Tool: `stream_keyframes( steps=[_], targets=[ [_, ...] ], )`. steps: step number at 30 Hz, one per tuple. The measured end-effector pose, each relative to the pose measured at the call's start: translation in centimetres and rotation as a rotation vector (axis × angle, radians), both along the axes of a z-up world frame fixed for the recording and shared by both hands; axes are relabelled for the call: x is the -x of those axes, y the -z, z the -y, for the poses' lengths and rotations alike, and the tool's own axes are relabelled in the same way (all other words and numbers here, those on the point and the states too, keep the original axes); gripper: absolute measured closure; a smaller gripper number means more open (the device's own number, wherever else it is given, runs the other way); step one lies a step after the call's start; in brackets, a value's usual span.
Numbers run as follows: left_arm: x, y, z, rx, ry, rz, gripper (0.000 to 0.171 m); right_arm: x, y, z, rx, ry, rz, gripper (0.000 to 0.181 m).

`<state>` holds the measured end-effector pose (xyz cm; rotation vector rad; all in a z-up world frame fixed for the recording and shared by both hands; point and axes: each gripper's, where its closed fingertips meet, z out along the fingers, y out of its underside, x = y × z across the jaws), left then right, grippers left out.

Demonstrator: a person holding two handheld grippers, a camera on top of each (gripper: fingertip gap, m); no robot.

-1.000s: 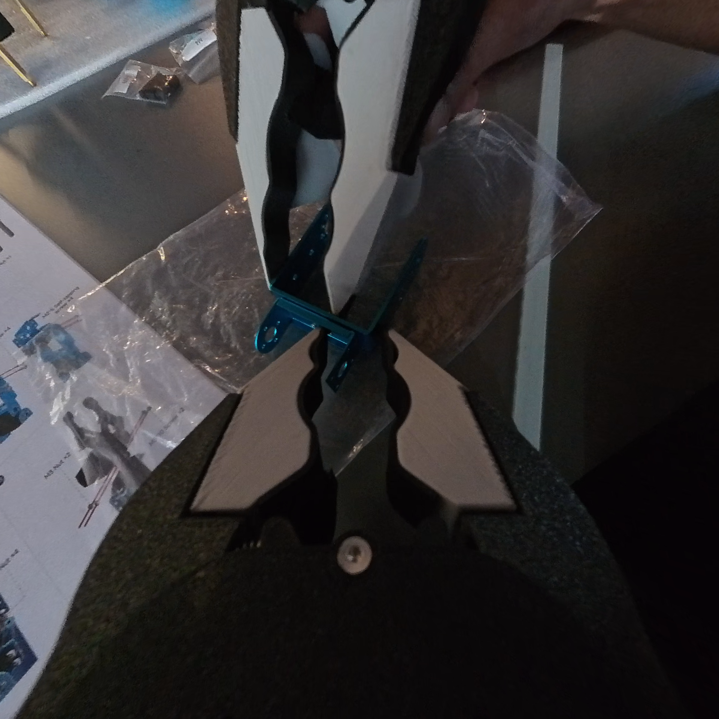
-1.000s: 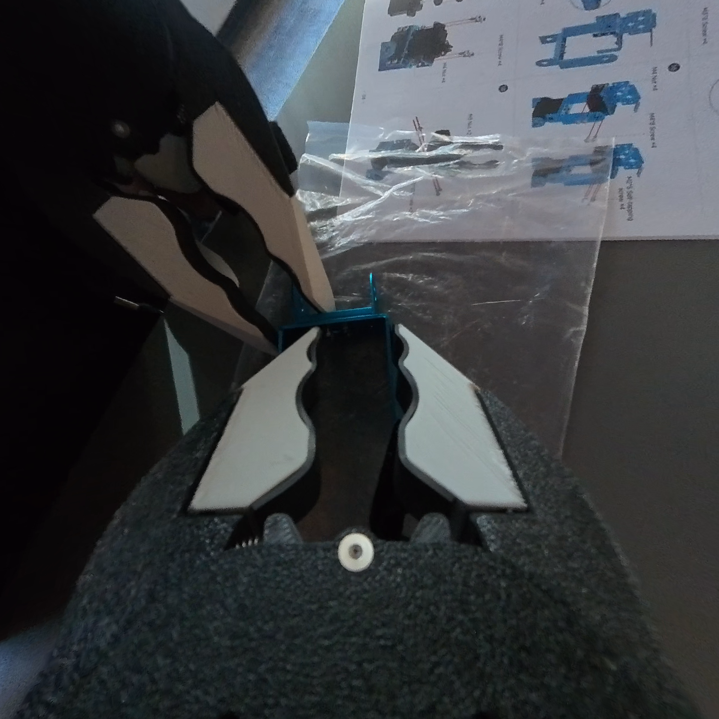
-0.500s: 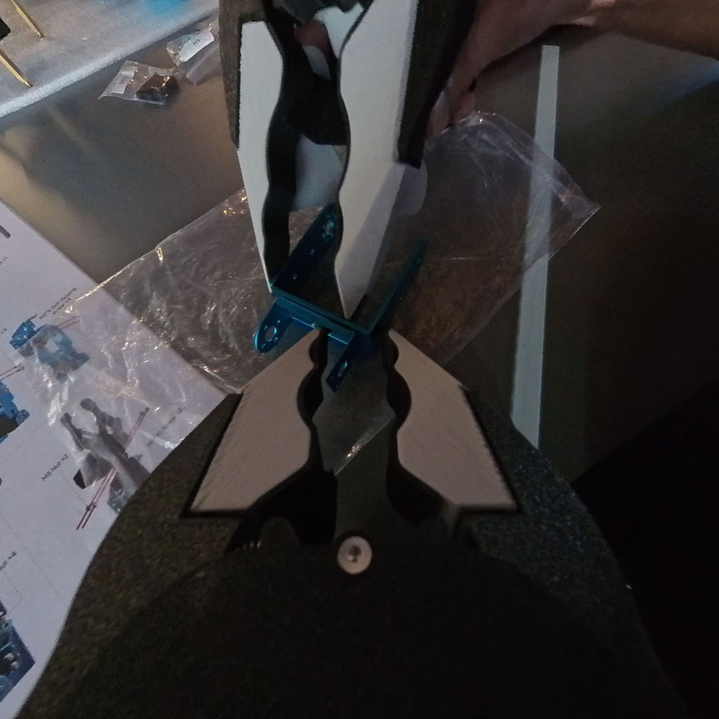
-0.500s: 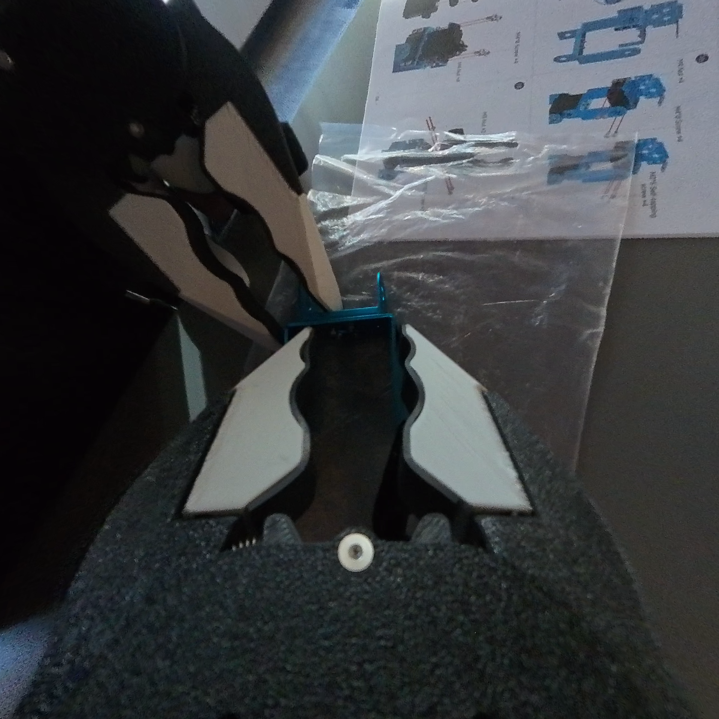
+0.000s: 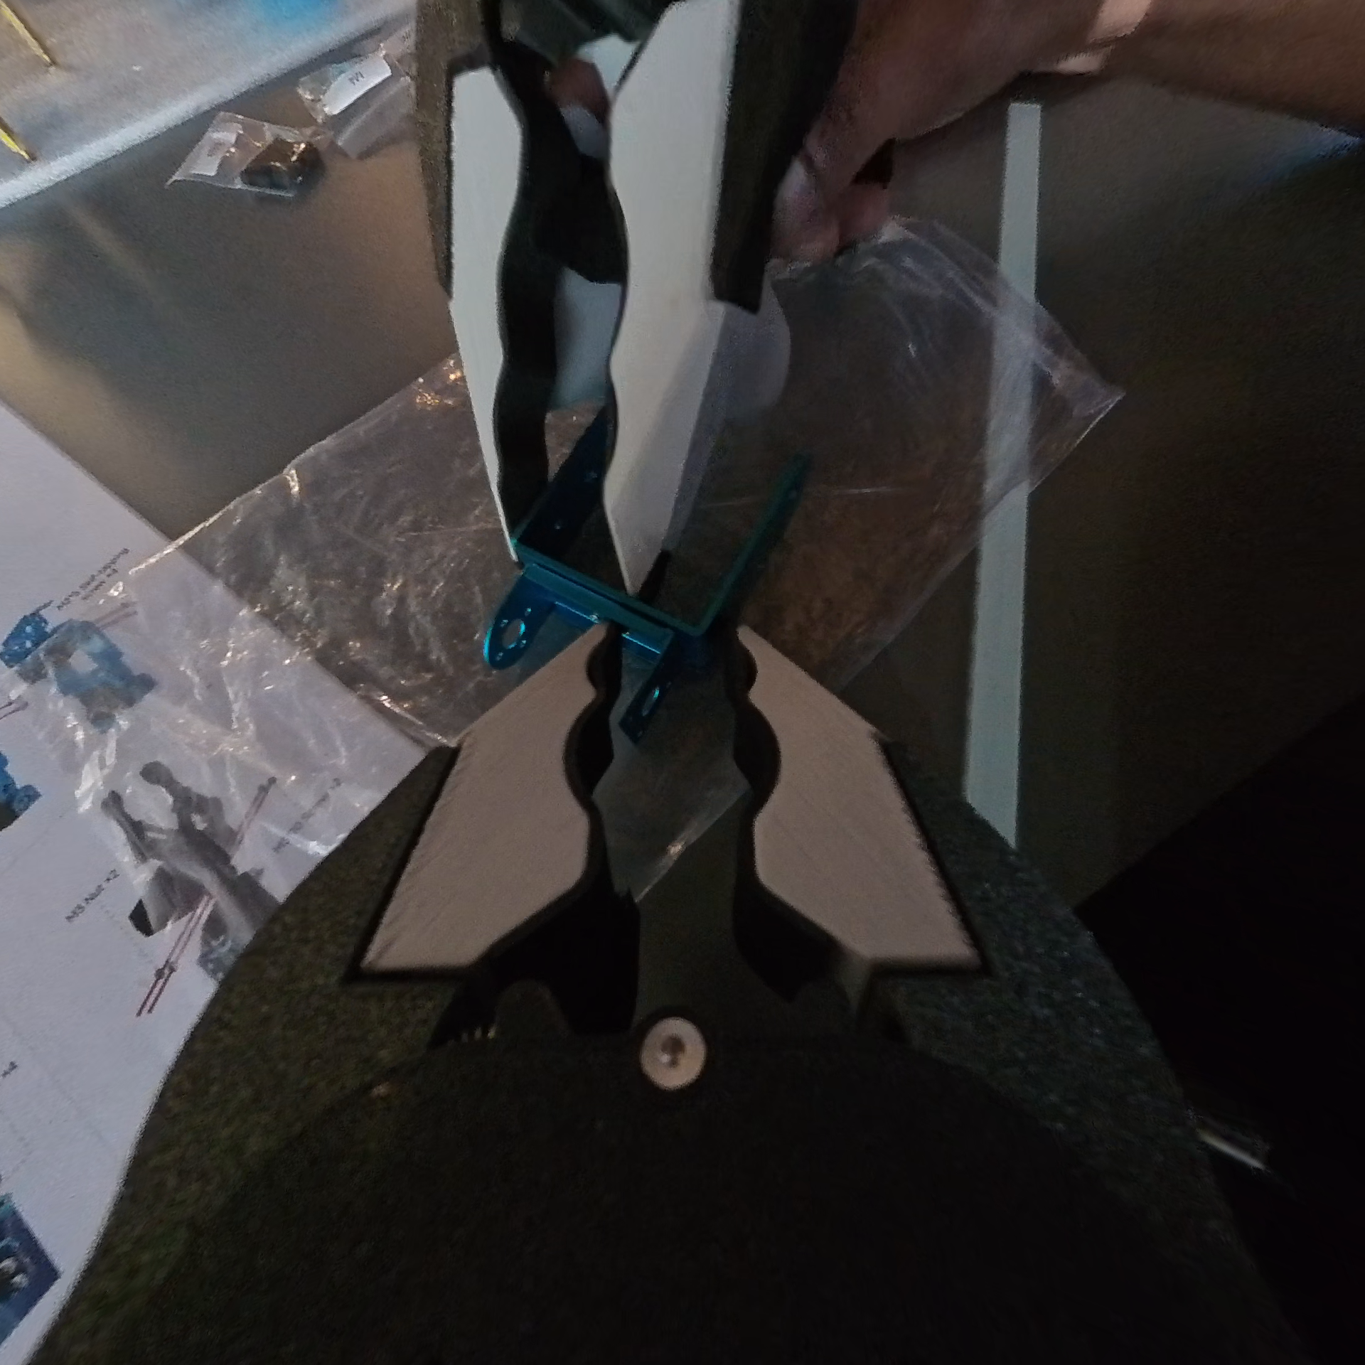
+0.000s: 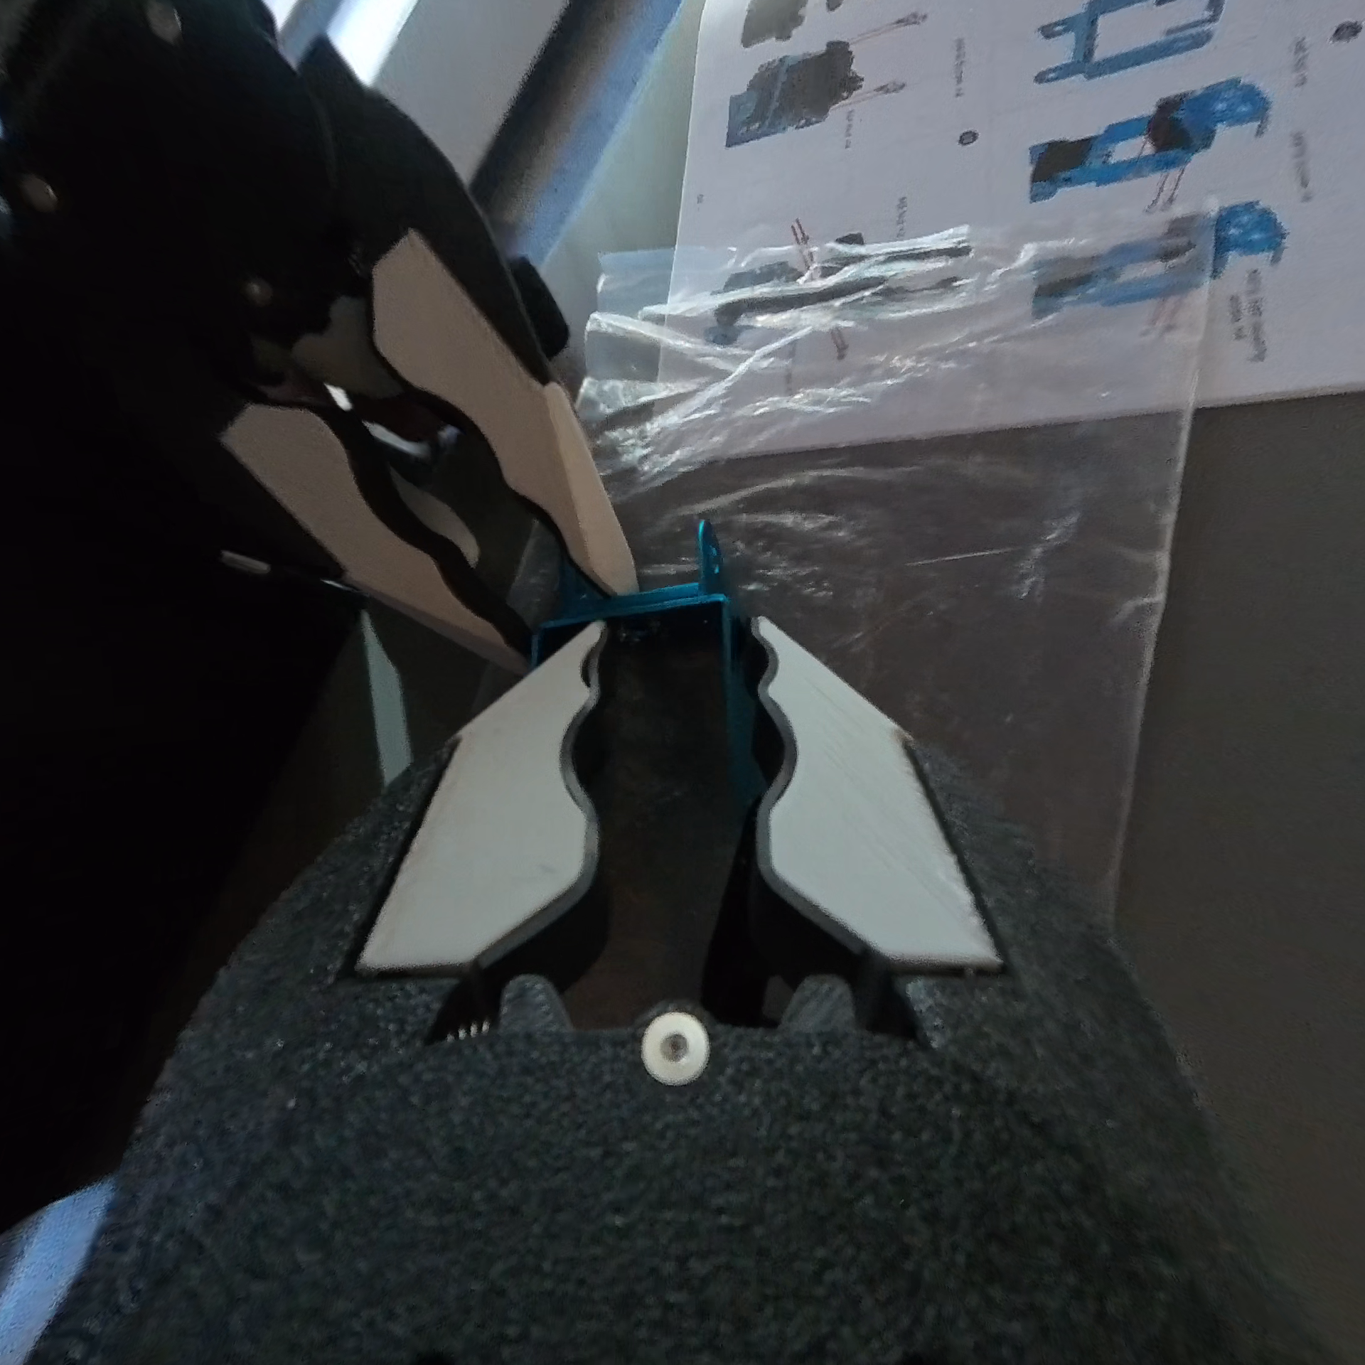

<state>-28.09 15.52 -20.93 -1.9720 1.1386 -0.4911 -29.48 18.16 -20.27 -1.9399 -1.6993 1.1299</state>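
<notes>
1. Dim grey worktop [image 5: 185, 310], with two blue metal brackets meeting above a clear plastic bag [image 6: 960, 591] near the worktop's edge.
2. Right hand-held gripper [image 6: 668, 635] is clamped on the larger U-shaped bracket [image 6: 665, 602], fingers set fairly wide across it.
3. Left hand-held gripper [image 5: 668, 650] has its fingers narrowed around the smaller bracket with round holes [image 5: 576, 635]; can't tell if it's actually pinching it.
4. Printed instruction sheet [image 6: 960, 221] lies partly under the bag; small parts bags [image 5: 251, 155] sit toward the far edge.
</notes>
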Motion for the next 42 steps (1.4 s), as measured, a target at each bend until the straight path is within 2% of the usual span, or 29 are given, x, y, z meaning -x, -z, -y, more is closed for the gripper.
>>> stream_keyframes(
  steps=[2, 6, 12, 18, 23, 26, 28, 34, 36, 39, 42],
  targets=[
    [-0.03, 0.01, 0.08, -0.003, 0.004, -0.002, 0.145, -0.1, -0.15, 0.25, 0.059, -0.011, -0.011, 0.14],
    [-0.1, 0.01, 0.15, -0.006, 0.013, -0.005, 0.145, -0.12, 0.39, 0.2, -0.108, -0.037, 0.036, 0.144],
    [-0.08, -0.01, 0.25, -0.002, 0.024, 0.0, 0.144, -0.12, 0.02, 0.27, 0.065, -0.012, 0.001, 0.144],
    [-0.2, 0.0, 0.29, -0.002, 0.03, -0.001, 0.144, -0.25, 0.56, 0.35, -0.13, -0.052, 0.057, 0.144],
    [-0.22, 0.01, 0.36, -0.002, 0.036, 0.001, 0.144, -0.28, 0.08, 0.48, 0.078, -0.023, 0.014, 0.142],
    [-0.26, 0.01, 0.35, 0.003, 0.04, 0.002, 0.144, -0.41, 0.17, 0.86, 0.021, -0.056, 0.027, 0.134],
    [-0.28, 0.01, 0.35, 0.003, 0.041, 0.002, 0.144, -0.32, 0.61, 0.41, -0.09, -0.043, 0.066, 0.143],
    [-0.26, 0.02, 0.35, 0.002, 0.04, 0.002, 0.144, -0.31, 0.14, 0.42, 0.112, -0.012, 0.013, 0.142],
    [-0.3, 0.02, 0.35, 0.0, 0.04, 0.0, 0.144, -0.36, 0.24, 0.73, 0.045, -0.04, 0.029, 0.136],
    [-0.32, 0.02, 0.34, -0.001, 0.041, -0.001, 0.145, -0.35, 0.72, 0.46, -0.078, -0.039, 0.077, 0.143],
    [-0.28, 0.01, 0.36, 0.001, 0.04, 0.002, 0.145, -0.31, 0.41, 0.46, 0.033, -0.017, 0.059, 0.144]
  ],
)
